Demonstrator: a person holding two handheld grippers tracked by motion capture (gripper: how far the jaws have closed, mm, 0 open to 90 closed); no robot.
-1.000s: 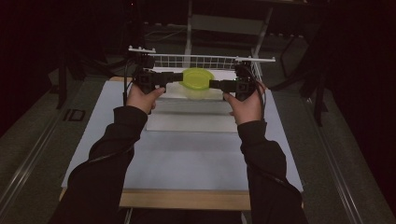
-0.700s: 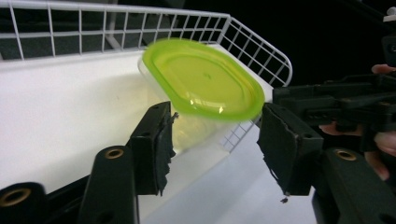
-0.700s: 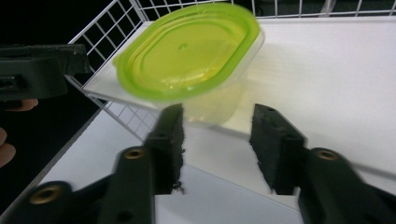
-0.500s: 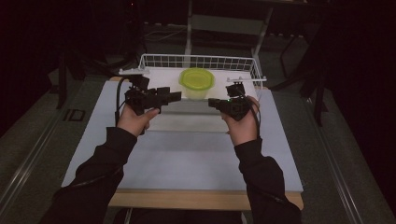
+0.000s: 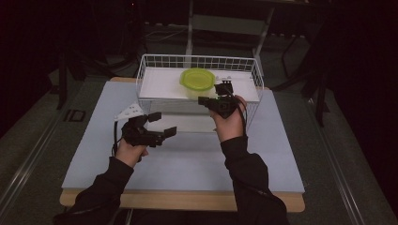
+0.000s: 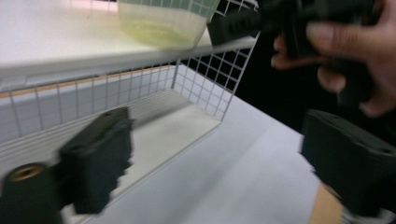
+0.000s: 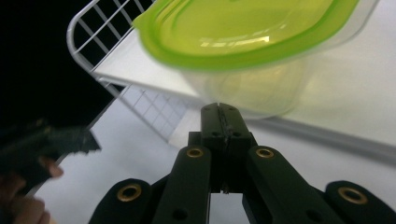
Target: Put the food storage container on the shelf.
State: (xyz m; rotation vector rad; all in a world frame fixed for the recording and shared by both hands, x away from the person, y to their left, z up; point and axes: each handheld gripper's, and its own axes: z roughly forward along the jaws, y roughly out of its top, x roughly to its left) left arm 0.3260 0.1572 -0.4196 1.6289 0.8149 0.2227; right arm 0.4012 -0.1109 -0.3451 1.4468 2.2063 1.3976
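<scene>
Inside the basket, on its white shelf, sat the lidded tub, apparently just delivered, with the clenched right gripper beside it and the spread, empty left gripper before the basket, likely withdrawing next.

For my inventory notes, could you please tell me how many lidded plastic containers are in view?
1: a clear plastic container with a round lime-green lid stands on the upper white shelf of the white wire basket. Nothing suggests another, though the dark surroundings could hide one.
</scene>
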